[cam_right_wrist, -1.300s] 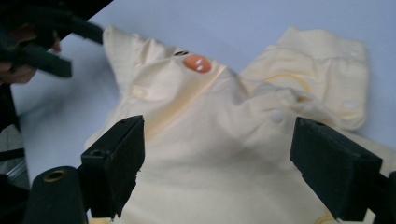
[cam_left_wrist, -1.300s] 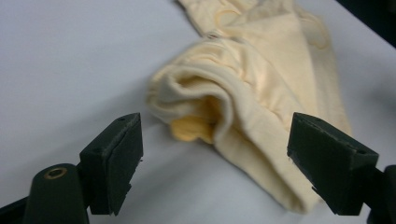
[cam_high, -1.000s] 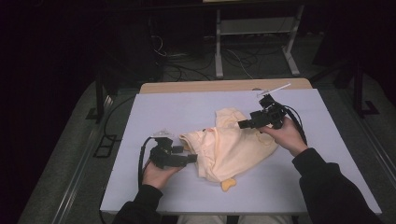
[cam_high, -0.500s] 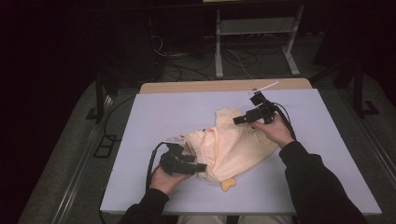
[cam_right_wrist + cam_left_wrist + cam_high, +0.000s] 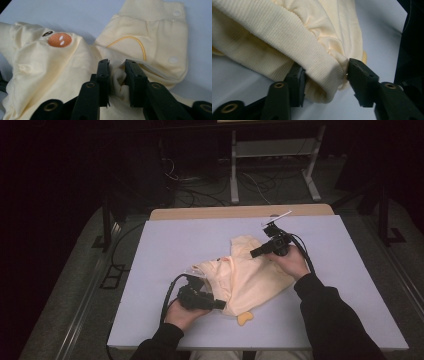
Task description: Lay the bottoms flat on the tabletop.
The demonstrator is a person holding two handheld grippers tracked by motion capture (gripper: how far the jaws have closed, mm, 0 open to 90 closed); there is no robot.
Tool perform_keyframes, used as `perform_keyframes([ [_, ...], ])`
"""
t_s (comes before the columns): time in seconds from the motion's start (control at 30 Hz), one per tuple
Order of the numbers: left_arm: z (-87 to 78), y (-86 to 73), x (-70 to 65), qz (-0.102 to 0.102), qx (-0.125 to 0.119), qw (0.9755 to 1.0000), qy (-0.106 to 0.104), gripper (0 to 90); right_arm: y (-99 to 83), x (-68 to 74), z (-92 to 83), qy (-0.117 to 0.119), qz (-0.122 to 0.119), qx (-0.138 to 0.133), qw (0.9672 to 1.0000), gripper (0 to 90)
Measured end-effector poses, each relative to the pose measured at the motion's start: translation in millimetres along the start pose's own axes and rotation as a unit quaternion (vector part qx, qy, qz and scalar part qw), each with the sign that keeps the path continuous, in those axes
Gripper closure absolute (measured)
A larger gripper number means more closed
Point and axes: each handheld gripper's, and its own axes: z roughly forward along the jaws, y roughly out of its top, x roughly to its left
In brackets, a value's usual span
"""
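Left to right: my left gripper [image 5: 218, 304] has just been closing its jaws on the ribbed hem [image 5: 287, 47] at the near end of the pale yellow baby garment [image 5: 250, 275], which lies crumpled mid-table [image 5: 165, 250]. The garment's long axis runs diagonally, away and rightward, to my right gripper [image 5: 253, 254]. There the jaws have just closed on a bunched fold [image 5: 117, 80] near the snap-fastened band [image 5: 160, 12], each hand holding its own end.

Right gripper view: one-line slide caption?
Right gripper pinching a fold of the pale yellow garment, its jaws just closing, near an orange embroidered patch.
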Motion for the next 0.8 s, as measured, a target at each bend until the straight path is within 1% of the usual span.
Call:
perform_keyframes([
  [0.07, 0.9, 0.0, 0.2, 0.001, 0.003, 1.0, -0.002, 55.5, -0.7, 0.8, 1.8, -0.003, -0.002, 0.008, 1.0, 76.3],
  [0.13, 2.3, 0.5, 0.5, 0.004, 0.008, 0.9999, -0.008, 59.9, -1.2, 1.0, 4.1, -0.005, -0.003, 0.012, 0.9999, 77.1],
  [0.17, 3.6, 0.8, 1.1, 0.003, 0.015, 0.9998, -0.016, 63.5, -1.6, 1.1, 5.2, -0.005, -0.001, 0.013, 0.9999, 77.2],
  [0.2, 5.8, 1.1, 1.3, -0.003, 0.018, 0.9996, -0.021, 65.3, -2.1, 0.9, 6.3, -0.004, 0.0, 0.012, 0.9999, 77.2],
  [0.23, 6.9, 1.6, 2.0, -0.005, 0.022, 0.9995, -0.023, 67.4, -2.8, 0.4, 7.2, -0.002, 0.004, 0.01, 0.9999, 77.2],
  [0.27, 7.1, 2.1, 2.0, -0.006, 0.023, 0.9994, -0.023, 69.5, -3.5, 0.1, 7.6, 0.0, 0.008, 0.009, 0.9999, 77.3],
  [0.33, 6.8, 2.7, 1.7, 0.0, 0.025, 0.9995, -0.021, 73.4, -4.8, -1.6, 7.7, 0.005, 0.015, 0.004, 0.9999, 77.7],
  [0.4, 5.5, 3.0, 1.2, 0.007, 0.027, 0.9995, -0.018, 78.0, -5.9, -2.7, 7.2, 0.006, 0.017, 0.003, 0.9998, 78.7],
  [0.47, 4.5, 3.4, 0.6, 0.013, 0.028, 0.9994, -0.018, 82.9, -6.3, -2.4, 6.4, 0.004, 0.011, 0.003, 0.9999, 79.6],
  [0.53, 3.9, 4.2, -1.2, 0.019, 0.031, 0.9993, -0.012, 84.4, -6.4, -1.6, 5.2, 0.001, 0.004, 0.004, 1.0, 80.2],
  [0.67, 3.3, 5.9, -3.2, 0.028, 0.036, 0.9989, -0.006, 85.4, -7.2, -1.2, 1.1, -0.001, 0.0, 0.008, 1.0, 80.5],
  [0.8, 2.1, 6.3, -1.9, 0.025, 0.035, 0.9991, -0.005, 85.6, -8.1, -0.9, -4.4, -0.007, -0.003, 0.007, 0.9999, 80.5],
])
